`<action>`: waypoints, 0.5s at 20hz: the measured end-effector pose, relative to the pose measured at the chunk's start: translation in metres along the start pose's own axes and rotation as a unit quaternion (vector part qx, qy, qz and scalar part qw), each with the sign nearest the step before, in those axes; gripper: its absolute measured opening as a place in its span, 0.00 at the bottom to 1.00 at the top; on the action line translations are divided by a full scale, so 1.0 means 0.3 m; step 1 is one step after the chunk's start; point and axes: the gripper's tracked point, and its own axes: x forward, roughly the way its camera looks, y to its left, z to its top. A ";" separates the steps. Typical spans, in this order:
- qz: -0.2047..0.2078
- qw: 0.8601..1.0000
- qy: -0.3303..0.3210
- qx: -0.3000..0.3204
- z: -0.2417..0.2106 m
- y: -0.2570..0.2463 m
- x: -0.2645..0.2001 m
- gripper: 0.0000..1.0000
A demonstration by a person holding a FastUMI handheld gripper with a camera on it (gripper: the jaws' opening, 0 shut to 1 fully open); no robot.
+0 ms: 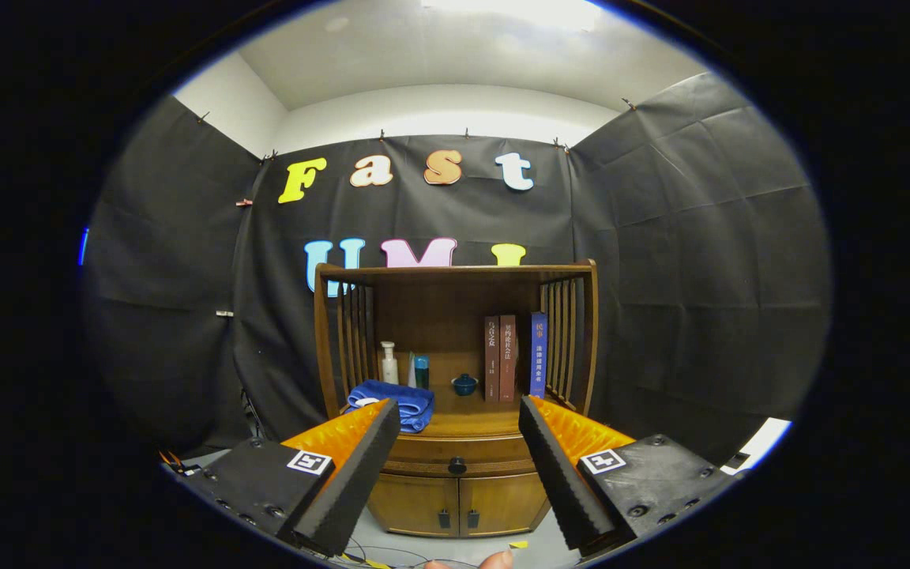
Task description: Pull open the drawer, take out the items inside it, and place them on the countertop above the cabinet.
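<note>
ahead of gripper [459, 423], well apart: wooden cabinet [455, 371], the landmark. drawer [455, 457] closed under its countertop [463, 423], long axis side to side, front and dark knob [456, 466] facing fingers. fingers spread wide, holding nothing, drawer seen through gap. open room between fingers and drawer front. on countertop: blue towel [392, 401] at left edge, bottles [404, 367] behind, small bowl [464, 385] mid, books [514, 357] upright right. two doors [459, 502] below drawer.
</note>
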 end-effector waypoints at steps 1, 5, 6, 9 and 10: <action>-0.001 1.000 -0.001 -0.001 0.000 -0.002 0.003 0.98; -0.006 1.000 -0.011 0.009 -0.034 -0.016 0.050 0.98; -0.001 1.000 -0.017 0.011 -0.054 -0.004 0.075 0.98; 0.004 1.000 -0.023 0.005 -0.151 0.009 0.187 0.99; 0.003 1.000 -0.023 0.002 -0.192 0.008 0.233 0.99</action>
